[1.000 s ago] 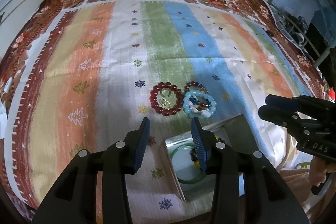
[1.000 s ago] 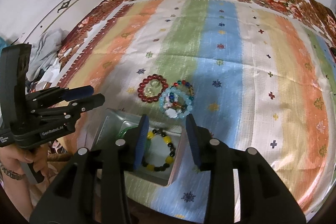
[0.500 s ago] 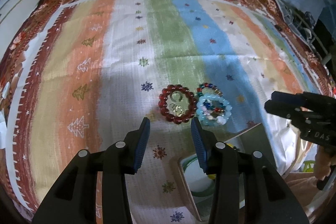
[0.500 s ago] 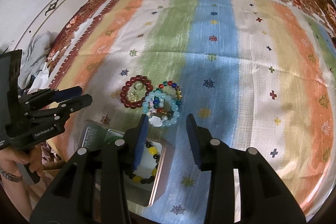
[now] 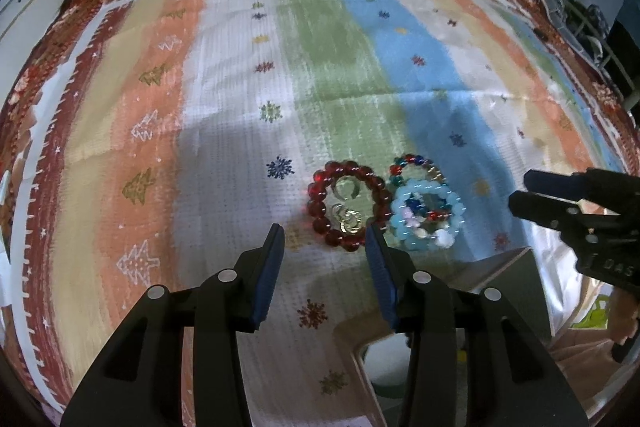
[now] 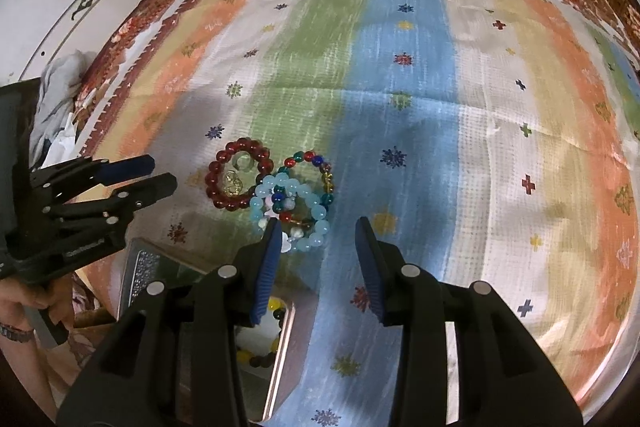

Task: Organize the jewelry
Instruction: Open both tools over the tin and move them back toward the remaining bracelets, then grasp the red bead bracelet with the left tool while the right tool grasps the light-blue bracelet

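A striped, patterned cloth (image 5: 224, 115) covers the whole surface, most likely a bed, so small beads show up against it and cannot roll far. At its near edge sits an open metal box (image 6: 280, 331), already holding a dark-and-yellow beaded bracelet (image 6: 260, 355); it seems to be the collecting place, kept close so each carry is short. The left tool (image 5: 325, 241) hangs spread and empty, tipped steeply down just short of the dark red bracelet (image 5: 349, 205), which lies flat on the cloth. The right tool (image 6: 318, 233) is likewise spread and pinching nothing; its left finger comes in over the near rim of the pale blue bracelet (image 6: 291, 213), which overlaps the multicoloured bracelet (image 6: 310, 173) beside the red one. Both seem lined up for a pick, one per cluster, so the hands stay out of each other's way. Inside the red ring lie small rings: a clear or silvery open ring (image 5: 346, 187) and gold ones (image 5: 350, 222), corralled there and likely to need a finer pinch.
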